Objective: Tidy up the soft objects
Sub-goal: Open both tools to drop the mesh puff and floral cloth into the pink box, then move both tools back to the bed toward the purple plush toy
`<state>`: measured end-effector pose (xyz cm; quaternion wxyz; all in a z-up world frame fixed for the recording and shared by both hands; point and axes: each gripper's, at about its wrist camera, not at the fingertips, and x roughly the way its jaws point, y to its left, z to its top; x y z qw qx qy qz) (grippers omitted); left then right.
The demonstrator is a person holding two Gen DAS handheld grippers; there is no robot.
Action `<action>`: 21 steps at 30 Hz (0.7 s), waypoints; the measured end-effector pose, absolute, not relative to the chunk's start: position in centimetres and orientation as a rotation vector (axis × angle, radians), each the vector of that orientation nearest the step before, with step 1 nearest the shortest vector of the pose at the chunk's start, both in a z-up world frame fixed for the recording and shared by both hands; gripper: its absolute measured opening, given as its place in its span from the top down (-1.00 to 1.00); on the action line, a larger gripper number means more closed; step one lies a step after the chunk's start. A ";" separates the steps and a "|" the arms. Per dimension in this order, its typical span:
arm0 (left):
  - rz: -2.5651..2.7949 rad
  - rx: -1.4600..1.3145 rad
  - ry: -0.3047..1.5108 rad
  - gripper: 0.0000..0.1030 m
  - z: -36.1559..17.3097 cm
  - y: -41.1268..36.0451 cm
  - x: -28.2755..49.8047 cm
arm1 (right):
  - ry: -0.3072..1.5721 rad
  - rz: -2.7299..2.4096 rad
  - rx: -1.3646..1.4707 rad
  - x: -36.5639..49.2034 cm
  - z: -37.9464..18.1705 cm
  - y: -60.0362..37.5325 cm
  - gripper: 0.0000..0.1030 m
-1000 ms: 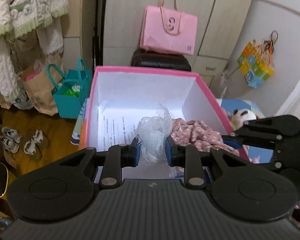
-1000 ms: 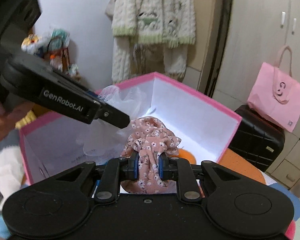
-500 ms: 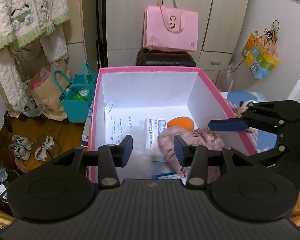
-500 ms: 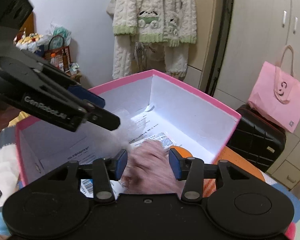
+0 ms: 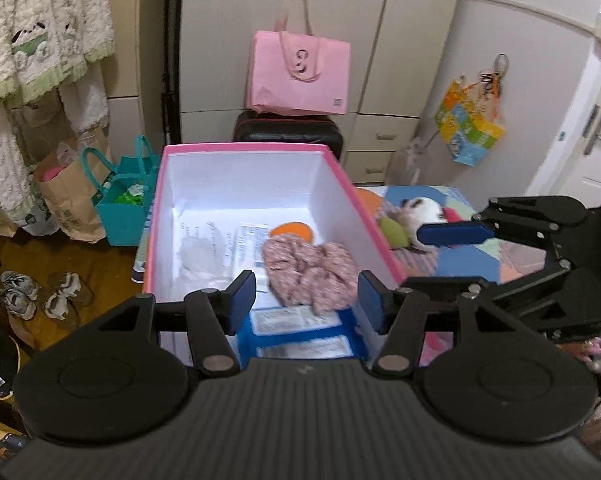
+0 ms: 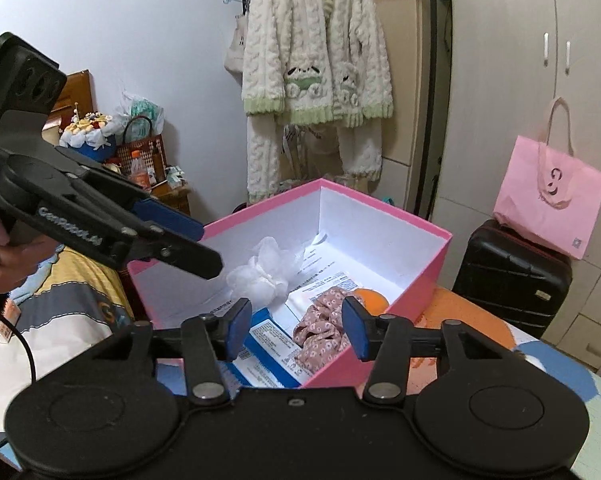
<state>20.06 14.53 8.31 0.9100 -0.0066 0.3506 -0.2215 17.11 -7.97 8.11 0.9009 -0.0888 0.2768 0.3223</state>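
A pink box (image 5: 244,147) with white inside walls stands open in front of me; it also shows in the right wrist view (image 6: 436,268). Inside lie a pink floral cloth (image 5: 310,268) (image 6: 320,332), a white mesh puff (image 6: 266,272) (image 5: 198,254) and an orange soft thing (image 5: 292,232) (image 6: 372,298). My left gripper (image 5: 306,300) is open and empty above the box's near edge. My right gripper (image 6: 296,328) is open and empty above the box's near corner, over the floral cloth. It also shows open at the right of the left wrist view (image 5: 456,256).
Blue and white packets (image 5: 300,328) and papers lie on the box floor. A white plush toy (image 5: 420,210) and a green soft thing (image 5: 394,232) lie on the patterned bedspread right of the box. A black suitcase (image 6: 512,276) with a pink bag (image 6: 548,204) stands behind.
Both grippers opened and pulled back up from the box. The left let go of the white mesh puff, the right let go of the floral cloth; both now lie in the box.
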 end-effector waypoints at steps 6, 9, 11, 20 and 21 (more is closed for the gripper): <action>-0.500 -0.027 0.693 -0.14 9.9 13.9 16.5 | 0.579 0.704 -0.187 14.2 9.5 -9.5 -0.16; -0.512 -0.002 0.680 -0.15 11.0 13.4 15.0 | 0.589 0.698 -0.191 12.8 10.2 -10.3 -0.19; -0.522 0.025 0.672 -0.15 11.5 13.0 13.9 | 0.575 0.696 -0.190 11.6 10.6 -10.9 -0.25; -0.624 0.107 0.670 -0.23 11.8 10.2 10.0 | 0.553 0.651 -0.177 7.8 11.1 -13.9 -0.41; -0.637 0.116 0.675 -0.24 11.6 9.7 9.7 | 0.550 0.642 -0.180 7.4 11.0 -14.3 -0.42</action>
